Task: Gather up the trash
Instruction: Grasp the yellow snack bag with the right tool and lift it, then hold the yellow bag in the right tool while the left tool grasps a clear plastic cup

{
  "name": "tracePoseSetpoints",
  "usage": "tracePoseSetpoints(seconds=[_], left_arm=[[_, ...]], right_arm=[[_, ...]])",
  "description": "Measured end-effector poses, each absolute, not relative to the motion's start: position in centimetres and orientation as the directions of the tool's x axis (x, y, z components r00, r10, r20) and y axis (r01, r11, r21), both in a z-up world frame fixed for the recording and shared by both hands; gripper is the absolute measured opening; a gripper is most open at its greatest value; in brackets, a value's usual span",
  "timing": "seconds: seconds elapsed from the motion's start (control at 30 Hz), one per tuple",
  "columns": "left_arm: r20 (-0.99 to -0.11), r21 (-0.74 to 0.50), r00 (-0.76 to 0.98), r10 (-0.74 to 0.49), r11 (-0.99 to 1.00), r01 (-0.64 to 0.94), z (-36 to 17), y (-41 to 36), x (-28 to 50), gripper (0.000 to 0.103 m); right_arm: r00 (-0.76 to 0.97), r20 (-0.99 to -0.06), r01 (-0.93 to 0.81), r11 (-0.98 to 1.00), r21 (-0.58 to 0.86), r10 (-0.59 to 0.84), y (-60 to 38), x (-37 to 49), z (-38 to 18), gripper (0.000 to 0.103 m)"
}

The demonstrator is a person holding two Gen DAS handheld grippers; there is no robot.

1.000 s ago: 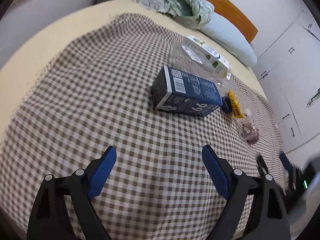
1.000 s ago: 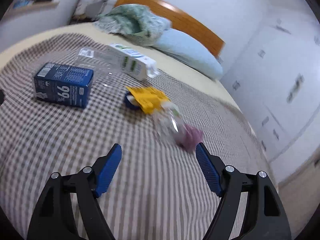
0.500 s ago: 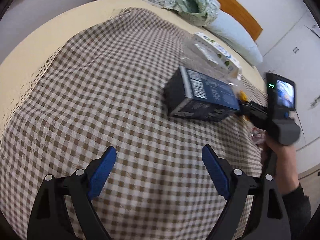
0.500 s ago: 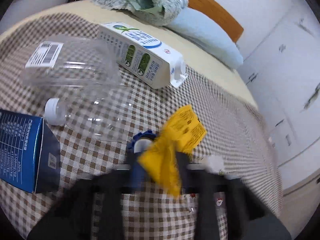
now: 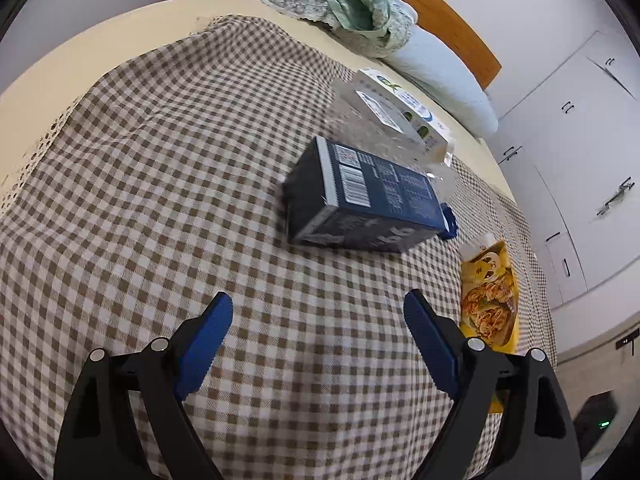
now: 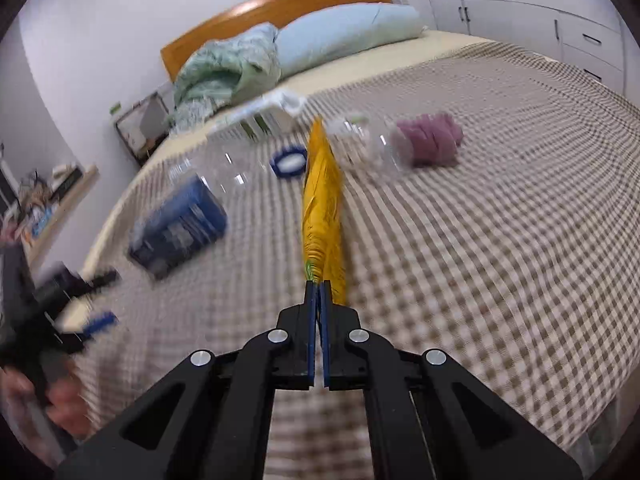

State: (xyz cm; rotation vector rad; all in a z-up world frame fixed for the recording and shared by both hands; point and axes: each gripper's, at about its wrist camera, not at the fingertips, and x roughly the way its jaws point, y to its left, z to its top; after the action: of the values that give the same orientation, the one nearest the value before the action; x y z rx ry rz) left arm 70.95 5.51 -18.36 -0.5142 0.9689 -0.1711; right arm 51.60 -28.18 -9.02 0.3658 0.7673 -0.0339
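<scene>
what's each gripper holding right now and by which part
Right gripper: yellow wrapper, pinched by its near end. Left gripper: nothing, jaws open.

A home bedroom is showing here. A bed (image 6: 460, 52) with a wooden headboard (image 6: 276, 4) is filling both views, a brown-and-white checked cloth (image 5: 160, 184) lying across it. A pale blue pillow (image 6: 344, 32) and a crumpled green blanket (image 5: 352, 4) are sitting at its head. White built-in wardrobe doors (image 5: 580, 128) are lining one wall, and a cluttered wooden shelf (image 6: 60, 196) is standing against the other.
</scene>
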Motion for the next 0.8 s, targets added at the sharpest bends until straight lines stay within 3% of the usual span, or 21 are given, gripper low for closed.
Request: tracePoseSetpoints(seconds=[0.1, 0.17, 0.23, 0.3, 0.4, 0.6, 0.8], left_arm=[[-0.741, -0.477, 0.572, -0.351, 0.875, -0.082, -17.7, 4.7, 70.0, 0.085], [-0.741, -0.466, 0.573, -0.35, 0.882, -0.064, -17.3, 4.0, 69.3, 0.085], [-0.74, -0.43, 0.586, -0.329, 0.902, -0.038, -16.9, 3.3, 68.6, 0.085], [-0.747, -0.378, 0.597, -0.293, 0.926, -0.019, -16.7, 2.5, 68.1, 0.085], [-0.742, -0.354, 0.607, -0.285, 0.935, 0.007, -16.6, 2.2, 67.5, 0.085], [-0.725, -0.355, 0.604, -0.331, 0.931, 0.084, -17.0, 1.2, 66.3, 0.085], [-0.708, -0.229, 0.632, -0.316, 0.949, 0.218, -16.7, -3.3, 64.7, 0.085]], right_arm=[[0.732, -0.673, 0.125, 0.951, 0.284, 0.105, -27.9, 52.3, -8.3, 0.018], [0.729, -0.678, 0.115, 0.96, 0.255, 0.093, -27.4, 53.6, -8.7, 0.036], [0.711, -0.689, 0.121, 0.942, 0.314, 0.138, -28.1, 55.0, -10.1, 0.037], [0.728, -0.669, 0.169, 0.909, 0.382, 0.146, -29.1, 55.3, -10.5, 0.005], [0.774, -0.623, 0.208, 0.884, 0.419, 0.113, -30.3, 53.1, -8.7, 0.003], [0.856, -0.508, 0.272, 0.918, 0.287, -0.095, -32.3, 50.6, -2.8, 0.003], [0.799, -0.588, 0.411, 0.827, 0.384, -0.125, -39.4, 49.7, -7.6, 0.003]])
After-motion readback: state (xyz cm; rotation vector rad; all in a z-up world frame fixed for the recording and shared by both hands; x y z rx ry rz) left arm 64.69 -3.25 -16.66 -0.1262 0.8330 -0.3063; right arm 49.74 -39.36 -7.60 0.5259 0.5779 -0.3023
